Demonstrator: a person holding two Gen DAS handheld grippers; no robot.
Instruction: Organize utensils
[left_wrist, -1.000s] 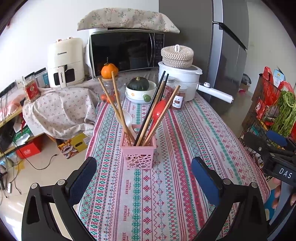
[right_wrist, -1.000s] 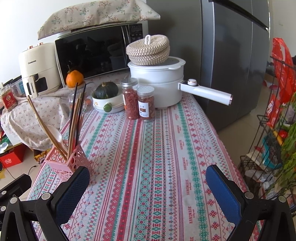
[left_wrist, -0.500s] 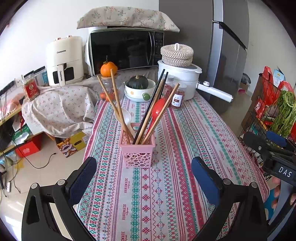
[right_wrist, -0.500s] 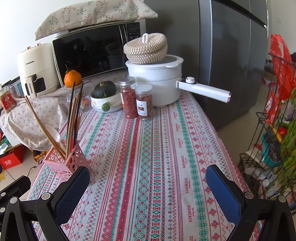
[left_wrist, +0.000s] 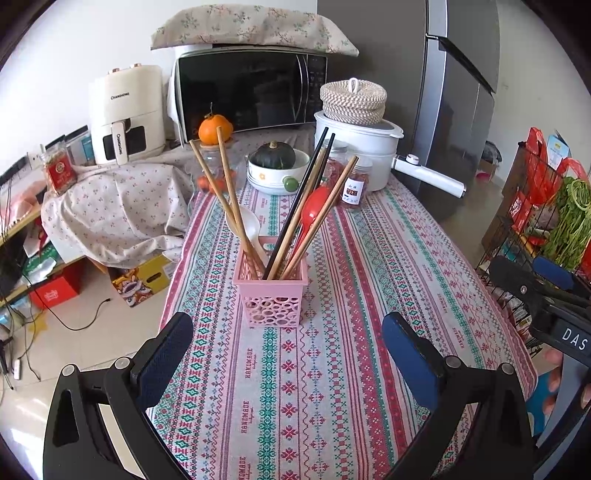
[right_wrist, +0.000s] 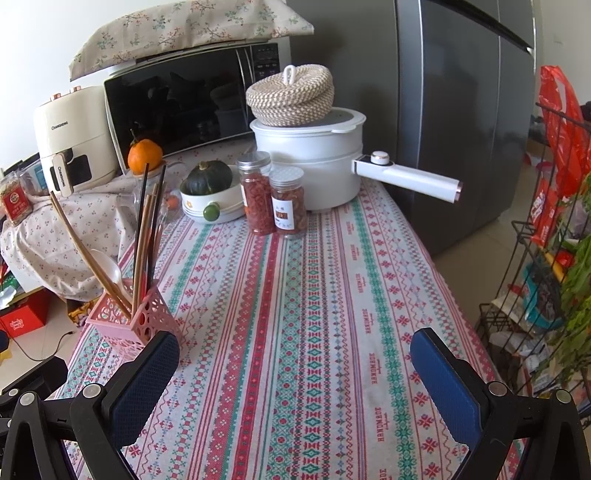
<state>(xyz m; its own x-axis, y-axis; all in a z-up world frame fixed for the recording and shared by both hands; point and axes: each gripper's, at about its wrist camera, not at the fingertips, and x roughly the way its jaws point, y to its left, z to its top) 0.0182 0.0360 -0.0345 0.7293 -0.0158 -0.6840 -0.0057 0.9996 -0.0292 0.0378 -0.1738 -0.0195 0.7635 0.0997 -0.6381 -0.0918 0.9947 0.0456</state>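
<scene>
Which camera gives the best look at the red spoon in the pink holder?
The left wrist view: the red spoon faces the camera among the chopsticks above the holder. In the right wrist view the holder sits at the left and the spoon cannot be made out.

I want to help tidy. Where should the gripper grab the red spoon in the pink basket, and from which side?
Probably by its bowl, the red spoon sticking up above the pink basket. Come from above and the right, since chopsticks lean across it on both sides and its handle is buried. The open left gripper faces it.
</scene>
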